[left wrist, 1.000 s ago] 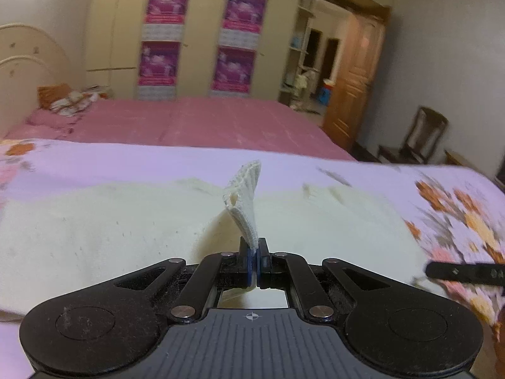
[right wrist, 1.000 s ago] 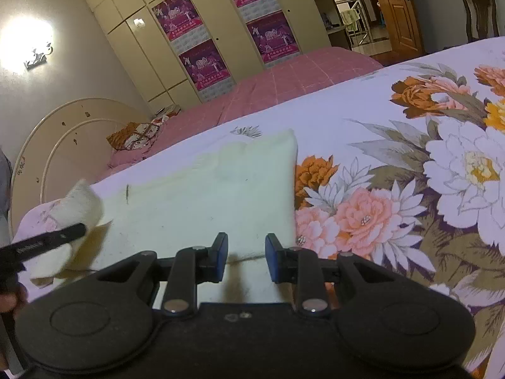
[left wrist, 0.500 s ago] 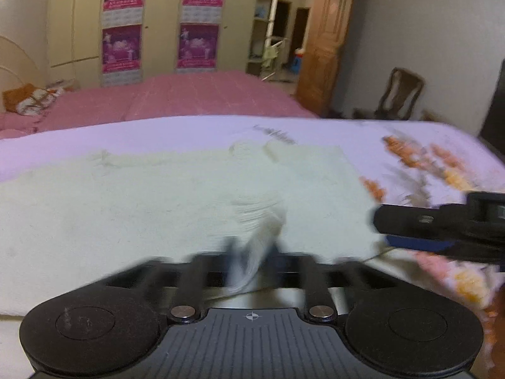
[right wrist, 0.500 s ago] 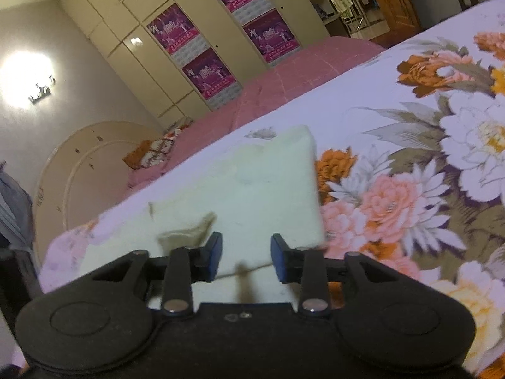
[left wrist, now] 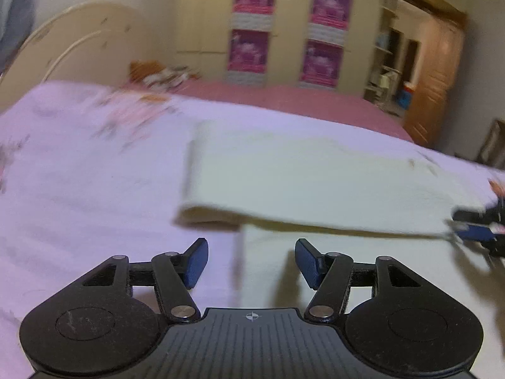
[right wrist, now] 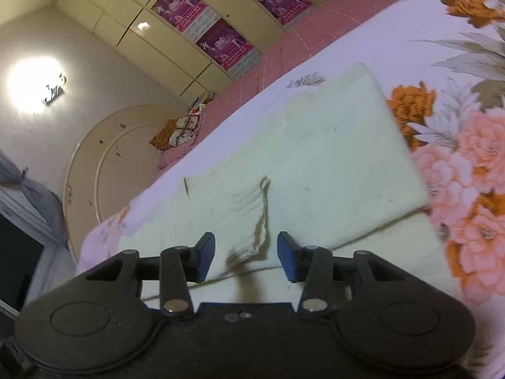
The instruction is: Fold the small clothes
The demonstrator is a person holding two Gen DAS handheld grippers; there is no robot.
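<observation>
Cream garment point(left wrist: 309, 186) is spread crosswise just ahead of both empty, wide-open grippers, left gripper point(left wrist: 251, 263) and right gripper point(right wrist: 246, 257), with the right nearer its folded flap.

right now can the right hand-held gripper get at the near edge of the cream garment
Probably yes. The right hand-held gripper is open and empty, with the folded cream garment's near edge and a raised flap just ahead of its fingertips; nothing lies between.

home bedroom | bed point(left wrist: 79, 170) | headboard point(right wrist: 94, 164) | wardrobe point(left wrist: 284, 31)
</observation>
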